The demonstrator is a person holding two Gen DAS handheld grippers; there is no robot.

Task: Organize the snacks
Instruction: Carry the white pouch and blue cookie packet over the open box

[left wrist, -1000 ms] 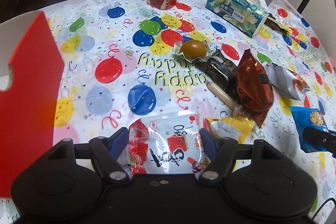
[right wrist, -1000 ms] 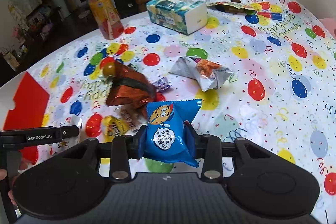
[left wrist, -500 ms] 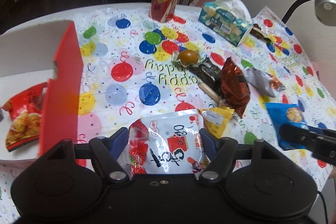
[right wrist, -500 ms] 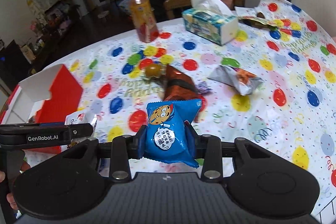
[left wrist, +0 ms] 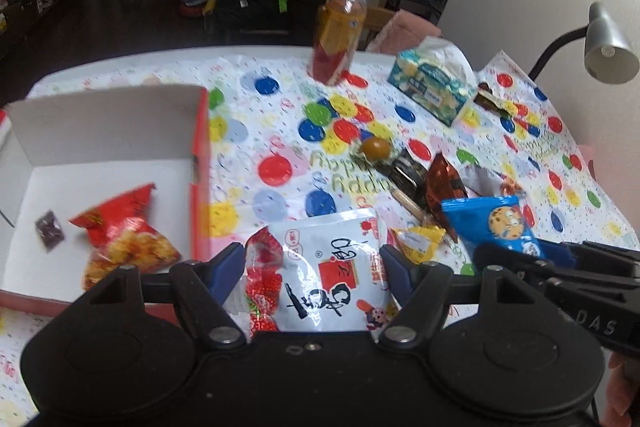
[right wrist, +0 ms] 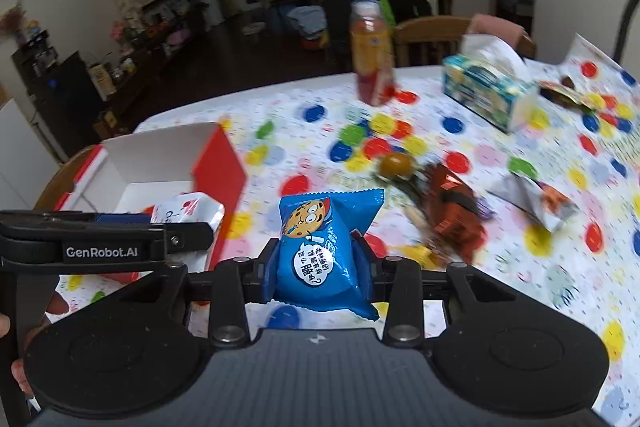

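While both hands hung above the balloon-print tablecloth, each carried one snack. The left gripper stood fairly wide, its pads pressed on the sides of a white packet with red print, which hung just beside the near right corner of the red box. The right gripper stood much narrower, clamped on a blue cookie packet, held further to the right of the box, above the table.

Inside the box lay a red-orange snack bag and a small dark sachet. To the right of the box, on the cloth, the remaining snacks lay loosely heaped: a brown foil packet, a yellow packet, a silver packet and a round brown sweet.

Several things could have gone wrong from here. The white packet was slick and puffy, held only by its edges, so a quick swing might let it slip out short of the box. The upright red wall stood between both packets and the box floor; a low approach could catch it and shove or tip the box. The two grippers were near each other, so heading for the box together risked a collision.
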